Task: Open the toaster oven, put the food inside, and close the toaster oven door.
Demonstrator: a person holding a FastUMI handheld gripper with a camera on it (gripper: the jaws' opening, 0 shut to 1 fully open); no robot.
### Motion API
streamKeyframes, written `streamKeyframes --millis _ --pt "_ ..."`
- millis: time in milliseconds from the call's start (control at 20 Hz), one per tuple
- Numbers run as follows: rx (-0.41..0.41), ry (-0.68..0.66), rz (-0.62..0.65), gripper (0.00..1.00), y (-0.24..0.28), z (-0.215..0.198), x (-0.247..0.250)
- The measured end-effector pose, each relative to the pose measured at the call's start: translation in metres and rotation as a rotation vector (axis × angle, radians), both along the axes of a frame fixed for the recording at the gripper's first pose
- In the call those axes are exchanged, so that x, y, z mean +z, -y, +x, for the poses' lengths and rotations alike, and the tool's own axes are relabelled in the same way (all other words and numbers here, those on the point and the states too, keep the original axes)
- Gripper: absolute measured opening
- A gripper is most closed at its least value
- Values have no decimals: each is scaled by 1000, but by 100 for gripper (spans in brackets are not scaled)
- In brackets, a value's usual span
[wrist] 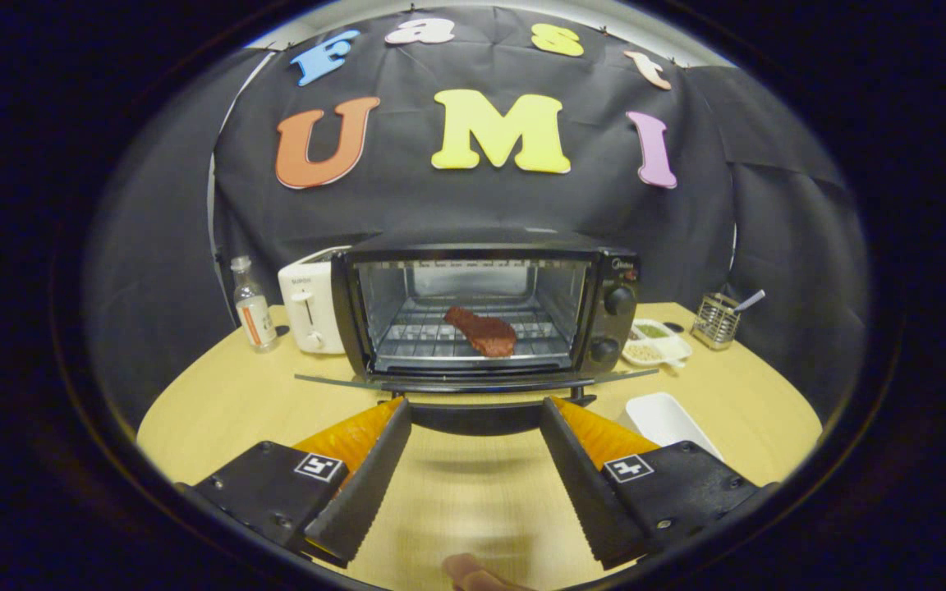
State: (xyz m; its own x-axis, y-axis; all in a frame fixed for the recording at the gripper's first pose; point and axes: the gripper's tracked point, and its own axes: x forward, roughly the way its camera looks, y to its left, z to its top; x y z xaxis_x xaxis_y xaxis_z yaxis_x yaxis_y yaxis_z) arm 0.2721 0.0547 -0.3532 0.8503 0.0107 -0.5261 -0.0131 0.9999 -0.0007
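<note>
While the gripper point(473, 406) hangs above the table point(218, 410), we see its fingers spread wide — holding nothing, touching nothing. Beyond them, the toaster oven point(485, 308) stands with its door point(473, 381) dropped flat — the food point(481, 331) lies on its rack.

Toaster oven point(485, 308): black, boxy, two round knobs down its right-hand panel, standing on the wooden table beyond the fingers; door point(477, 382) swung fully down, lying flat and near edge-on, handle toward the camera; interior lit, wire rack visible. Food point(481, 330): flat reddish-brown steak-like piece lying on the rack, right of centre, long axis slanting from back-left to front-right.
</note>
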Motion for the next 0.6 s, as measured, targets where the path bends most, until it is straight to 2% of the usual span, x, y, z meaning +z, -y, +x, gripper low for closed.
streamKeyframes --millis 400,600 --pt "44 56 -51 100 3 48 29" --pt "-5 34 -13 100 14 71 31"
